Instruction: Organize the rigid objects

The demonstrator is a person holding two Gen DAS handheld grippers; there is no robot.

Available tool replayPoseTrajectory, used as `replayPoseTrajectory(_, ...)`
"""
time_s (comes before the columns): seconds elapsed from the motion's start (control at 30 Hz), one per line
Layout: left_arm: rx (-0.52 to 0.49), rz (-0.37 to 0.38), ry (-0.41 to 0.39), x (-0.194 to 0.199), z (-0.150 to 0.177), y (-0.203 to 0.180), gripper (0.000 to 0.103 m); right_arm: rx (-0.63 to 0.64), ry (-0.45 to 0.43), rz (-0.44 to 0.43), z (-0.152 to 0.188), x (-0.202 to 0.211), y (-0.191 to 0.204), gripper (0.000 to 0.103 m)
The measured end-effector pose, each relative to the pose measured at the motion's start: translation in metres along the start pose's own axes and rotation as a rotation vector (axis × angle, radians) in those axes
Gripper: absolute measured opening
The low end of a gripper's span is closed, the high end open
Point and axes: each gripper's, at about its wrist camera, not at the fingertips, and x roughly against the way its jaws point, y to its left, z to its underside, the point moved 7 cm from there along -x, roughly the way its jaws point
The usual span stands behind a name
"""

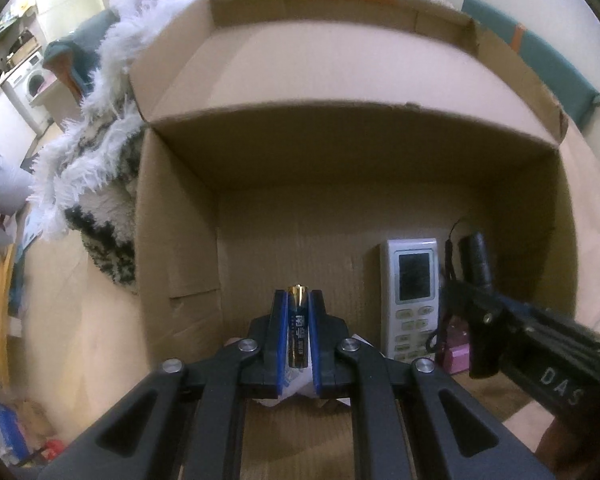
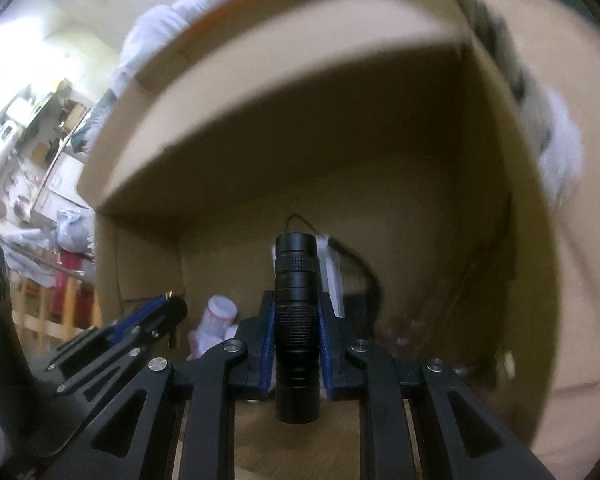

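My left gripper [image 1: 299, 300] is shut on a blue and gold AA battery [image 1: 298, 326], held upright over the open cardboard box [image 1: 340, 152]. My right gripper [image 2: 297, 304] is shut on a black flashlight [image 2: 297, 320] with a wrist cord, inside the same box; it shows at the right in the left wrist view [image 1: 476, 264]. A white remote control [image 1: 414, 296] lies on the box floor between the two grippers. The left gripper appears at the lower left in the right wrist view [image 2: 168, 300].
A pink object [image 1: 458, 356] lies by the remote. A white bottle [image 2: 218, 316] lies on the box floor. A fluffy white and black blanket [image 1: 88, 168] sits left of the box. Box flaps [image 1: 300, 64] stand open behind. Shelves and clutter stand at the far left.
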Motion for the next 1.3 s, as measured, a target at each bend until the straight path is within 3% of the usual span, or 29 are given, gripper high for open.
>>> replayPoseTrajectory(0.33, -0.018, 0.004, 0.033, -0.017, 0.003, -0.003, 0.009, -0.039, 0.074, 0.010, 0.010, -0.020, -0.008, 0.020)
replayPoseTrajectory(0.67, 0.008, -0.017, 0.051, -0.023, 0.000, -0.001, 0.009, -0.088, 0.061, -0.022, 0.004, -0.014, -0.012, 0.022)
replayPoseTrajectory(0.77, 0.017, -0.003, 0.028, -0.015, -0.005, -0.001, 0.015, -0.089, 0.029, -0.026, 0.000, -0.005, -0.012, 0.040)
replayPoseTrajectory(0.8, 0.021, -0.006, 0.010, -0.010, -0.006, 0.000, 0.023, -0.089, 0.014, -0.027, -0.003, -0.002, -0.012, 0.053)
replayPoseTrajectory(0.83, 0.028, -0.003, -0.003, -0.007, -0.006, 0.001, 0.037, -0.087, -0.002, -0.030, -0.005, 0.001, -0.011, 0.057)
replayPoseTrajectory(0.9, 0.046, 0.005, -0.029, 0.002, -0.008, 0.004, 0.060, -0.057, -0.026, -0.018, -0.009, 0.007, -0.008, 0.058)
replayPoseTrajectory(0.93, 0.054, 0.009, -0.046, 0.007, -0.010, 0.004, 0.063, -0.046, -0.036, -0.014, -0.011, 0.009, -0.007, 0.058)
replayPoseTrajectory(0.97, 0.052, 0.012, -0.059, 0.012, -0.011, 0.004, 0.063, -0.043, -0.046, -0.014, -0.012, 0.011, -0.006, 0.059)
replayPoseTrajectory(1.1, 0.033, 0.010, -0.114, 0.035, -0.015, 0.008, 0.064, -0.026, -0.082, -0.032, -0.015, 0.021, -0.002, 0.091)
replayPoseTrajectory(1.17, 0.037, -0.001, -0.135, 0.047, -0.015, 0.013, 0.068, -0.019, -0.106, -0.030, -0.014, 0.028, -0.001, 0.101)
replayPoseTrajectory(1.3, 0.056, 0.029, -0.171, 0.070, -0.011, 0.029, 0.069, -0.013, -0.119, -0.023, -0.006, 0.038, 0.002, 0.103)
